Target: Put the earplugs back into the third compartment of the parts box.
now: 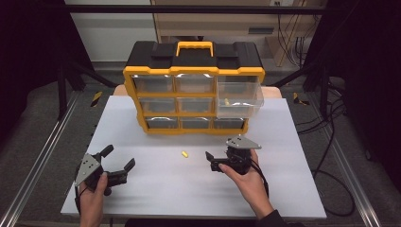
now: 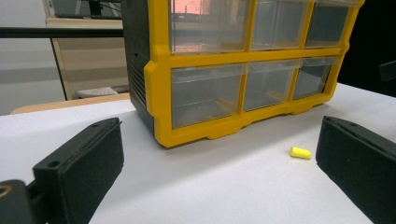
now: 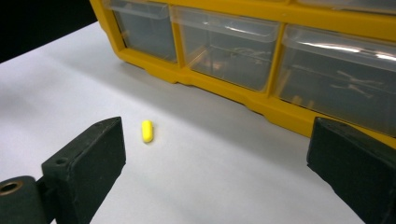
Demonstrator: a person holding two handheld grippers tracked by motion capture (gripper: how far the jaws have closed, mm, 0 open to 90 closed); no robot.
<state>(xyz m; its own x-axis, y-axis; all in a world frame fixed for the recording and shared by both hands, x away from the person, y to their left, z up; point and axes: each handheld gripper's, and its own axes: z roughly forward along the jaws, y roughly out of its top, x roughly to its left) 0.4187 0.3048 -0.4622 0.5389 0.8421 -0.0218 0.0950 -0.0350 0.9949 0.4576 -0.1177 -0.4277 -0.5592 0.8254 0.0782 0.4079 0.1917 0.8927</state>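
Yellow capsule [image 3: 147, 130] lies on the table just beyond the right gripper's [image 3: 215, 163] spread, empty jaws.

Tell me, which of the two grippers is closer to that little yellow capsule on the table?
The right gripper: it sits just right of the yellow capsule, jaws open towards it. The left gripper is farther off, to the capsule's left, also open.

You see a small yellow capsule-shaped plastic piece [image 1: 185, 154] lying on its side, just below the frame's centre; in the right gripper view [image 3: 147, 130] it lies centre-left.
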